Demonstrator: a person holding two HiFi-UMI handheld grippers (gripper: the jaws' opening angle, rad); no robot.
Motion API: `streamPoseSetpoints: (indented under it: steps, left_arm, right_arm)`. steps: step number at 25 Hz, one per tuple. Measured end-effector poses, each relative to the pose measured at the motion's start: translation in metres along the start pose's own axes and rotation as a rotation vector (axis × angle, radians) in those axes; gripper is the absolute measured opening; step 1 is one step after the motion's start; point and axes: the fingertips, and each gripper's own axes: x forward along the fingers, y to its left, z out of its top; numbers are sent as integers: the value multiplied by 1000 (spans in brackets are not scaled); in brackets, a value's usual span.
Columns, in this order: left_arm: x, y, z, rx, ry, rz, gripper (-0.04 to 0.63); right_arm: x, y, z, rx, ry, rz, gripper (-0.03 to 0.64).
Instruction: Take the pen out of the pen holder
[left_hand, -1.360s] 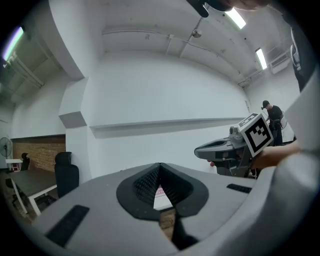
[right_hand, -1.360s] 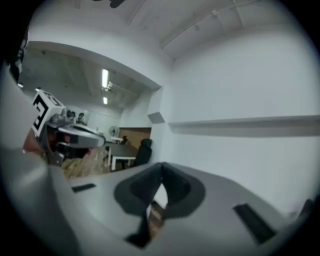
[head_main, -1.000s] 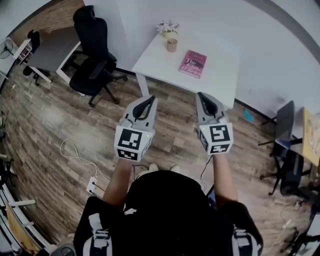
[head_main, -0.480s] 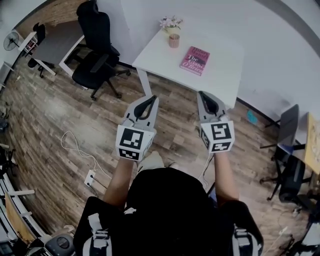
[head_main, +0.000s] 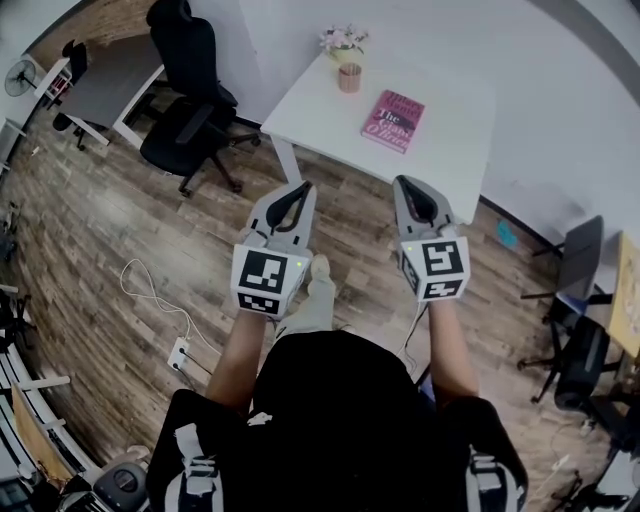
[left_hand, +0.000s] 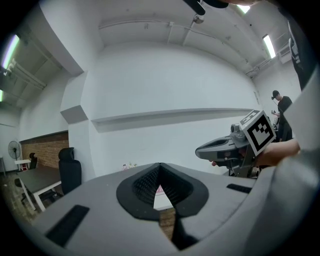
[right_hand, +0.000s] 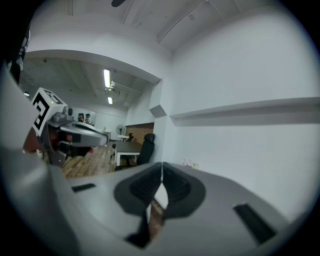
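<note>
You hold both grippers out in front of you, side by side and apart, over the wooden floor (head_main: 120, 230). Your left gripper (head_main: 301, 188) is closed with nothing in it. In its own view the jaws meet at the tips, and only a sliver of counter and floorboards shows through the gap below them. Your right gripper (head_main: 404, 183) is likewise closed and empty, its jaws tip to tip.

The white counter (head_main: 450, 140) stands ahead at 12 to 1 o'clock, well apart from both grippers, with floorboards between them and its near edge. The pen holder (head_main: 349, 77), a small brownish cup, stands near the counter's far left corner, at about 12 o'clock. The pen itself is too small to make out. Just behind the cup, at that corner, stands a little pot of flowers (head_main: 343, 40). A pink book (head_main: 393, 120) lies flat on the counter at 4 o'clock from the cup, near it but not touching.

A black office chair (head_main: 190, 110) stands at 10 o'clock, just beside the counter's left side, with a grey desk (head_main: 100, 85) beyond it. A white cable (head_main: 150, 300) runs across the floor to a power strip (head_main: 181, 360) at 8 o'clock. More dark chairs (head_main: 572, 255) stand at 3 o'clock, by the wall. Your shoe (head_main: 320, 285) shows between the two grippers.
</note>
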Motion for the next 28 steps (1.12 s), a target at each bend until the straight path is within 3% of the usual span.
streamPoseSetpoints:
  steps: [13,28]
  left_arm:
    - [102,75,-4,-34,-7,-36,17]
    - [198,168,-2,-55,-5,-106,17]
  right_arm:
    - [118,-38,5,-7,28,13,35]
    - [238,-75,27,-11,65,-43,35]
